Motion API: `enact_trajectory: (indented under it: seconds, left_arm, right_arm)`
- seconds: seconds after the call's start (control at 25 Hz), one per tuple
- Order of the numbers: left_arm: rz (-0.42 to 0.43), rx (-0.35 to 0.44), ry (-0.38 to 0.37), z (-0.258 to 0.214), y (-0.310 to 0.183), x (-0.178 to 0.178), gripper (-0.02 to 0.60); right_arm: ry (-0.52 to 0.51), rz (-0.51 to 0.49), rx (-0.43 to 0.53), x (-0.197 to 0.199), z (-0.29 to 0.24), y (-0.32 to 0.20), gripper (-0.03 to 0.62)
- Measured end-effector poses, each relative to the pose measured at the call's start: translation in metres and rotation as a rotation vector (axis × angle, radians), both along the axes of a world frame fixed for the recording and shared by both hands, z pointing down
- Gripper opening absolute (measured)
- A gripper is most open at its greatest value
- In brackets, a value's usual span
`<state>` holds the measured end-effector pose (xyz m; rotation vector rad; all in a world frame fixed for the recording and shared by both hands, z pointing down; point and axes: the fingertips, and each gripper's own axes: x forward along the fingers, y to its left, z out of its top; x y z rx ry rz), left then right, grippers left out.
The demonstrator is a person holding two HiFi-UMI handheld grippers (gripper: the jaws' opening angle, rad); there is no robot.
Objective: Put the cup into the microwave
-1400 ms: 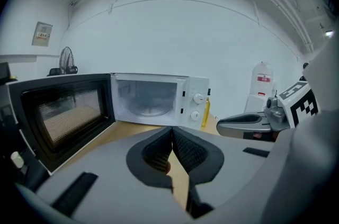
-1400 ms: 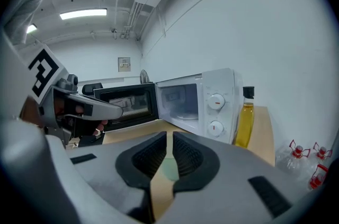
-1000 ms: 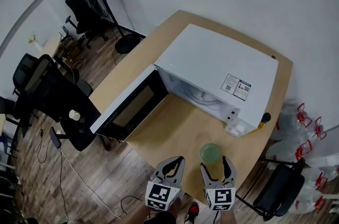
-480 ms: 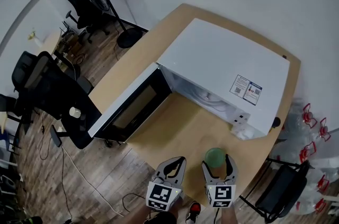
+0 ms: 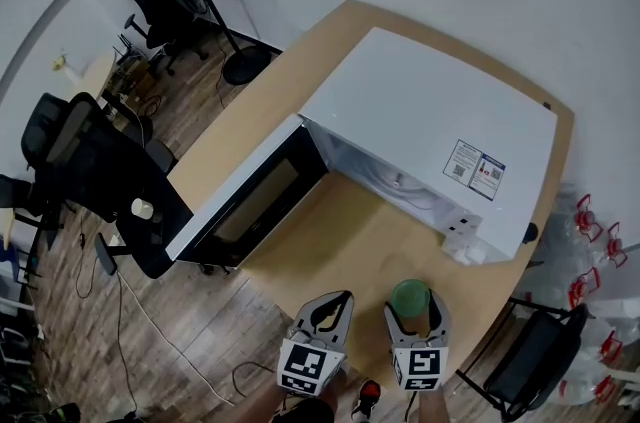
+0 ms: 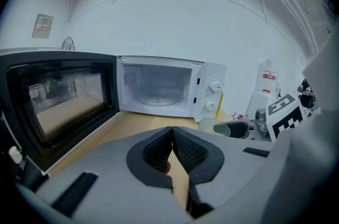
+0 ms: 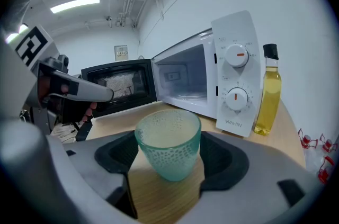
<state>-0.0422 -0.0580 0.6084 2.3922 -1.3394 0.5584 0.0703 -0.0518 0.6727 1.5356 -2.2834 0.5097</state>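
The wooden table (image 5: 330, 246) carried the white microwave (image 5: 430, 126), its door (image 5: 240, 201) swung open, as I looked down from my head. My left claw (image 6: 171, 132), in its own view, had its pads pressed together on nothing. My right claw (image 7: 168, 159), in its view, had just been opening. Its jaws stood wide around the green cup (image 7: 168, 146), which rested on the table before the microwave, ungripped.

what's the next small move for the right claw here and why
Probably close the right claw on the green cup. Its jaws have just been opening and stand wide on either side of the cup, which sits upright on the table, and the microwave door already hangs open.
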Motion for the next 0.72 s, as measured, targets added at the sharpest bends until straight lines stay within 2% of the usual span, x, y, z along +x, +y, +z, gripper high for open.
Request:
enact_trajectory:
  seconds: [0.32,0.72]
  left_arm:
    - [-0.015,0.027,0.007,-0.012,-0.007,-0.008,0.023]
    - [-0.053,0.086,0.019,-0.047,-0.026,-0.03,0.023]
  right_arm:
    - [-0.017,-0.005,0.02,-0.007,-0.016,-0.005,0.359]
    - [-0.022,-0.048,0.073,-0.034,-0.062,-0.022,0.359]
